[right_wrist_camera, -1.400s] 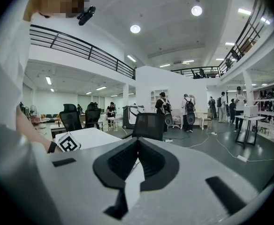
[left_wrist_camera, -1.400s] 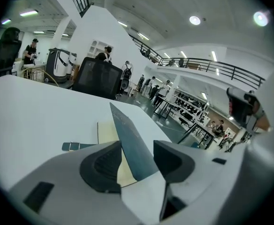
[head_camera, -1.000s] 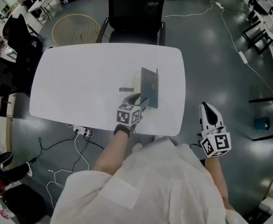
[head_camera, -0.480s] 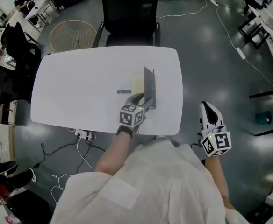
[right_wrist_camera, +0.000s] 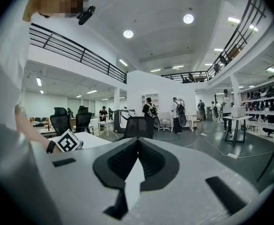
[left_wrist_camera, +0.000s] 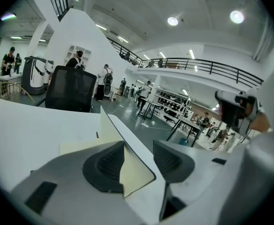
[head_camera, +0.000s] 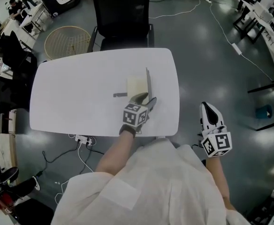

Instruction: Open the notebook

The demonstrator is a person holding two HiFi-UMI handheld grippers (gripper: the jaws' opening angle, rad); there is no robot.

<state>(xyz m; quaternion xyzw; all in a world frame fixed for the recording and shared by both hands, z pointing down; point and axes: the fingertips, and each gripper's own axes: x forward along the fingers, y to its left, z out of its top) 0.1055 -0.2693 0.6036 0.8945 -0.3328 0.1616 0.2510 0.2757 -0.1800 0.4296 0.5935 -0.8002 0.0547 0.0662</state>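
Observation:
The notebook lies on the white table [head_camera: 71,93] with its cream pages [head_camera: 137,85] bared. Its dark cover [head_camera: 148,82] stands nearly upright, seen edge-on in the head view. My left gripper [head_camera: 145,99] reaches in from the near side and is shut on the cover's near edge. In the left gripper view the cover's cream inner face [left_wrist_camera: 134,172] runs between the two dark pads of the left gripper [left_wrist_camera: 139,158]. My right gripper [head_camera: 207,108] hangs off the table's right side over the floor, shut and holding nothing; in its own view the right gripper [right_wrist_camera: 137,143] has its pads meeting.
A small dark strip [head_camera: 119,95] lies on the table left of the notebook. A black office chair [head_camera: 123,13] stands behind the table, a round wire basket [head_camera: 66,41] on the floor at back left. A power strip and cables [head_camera: 83,138] lie below the near edge.
The cover has swung up from a slanted pose, broad face showing, to nearly upright and edge-on, with my left gripper following it. The right gripper has stayed put.

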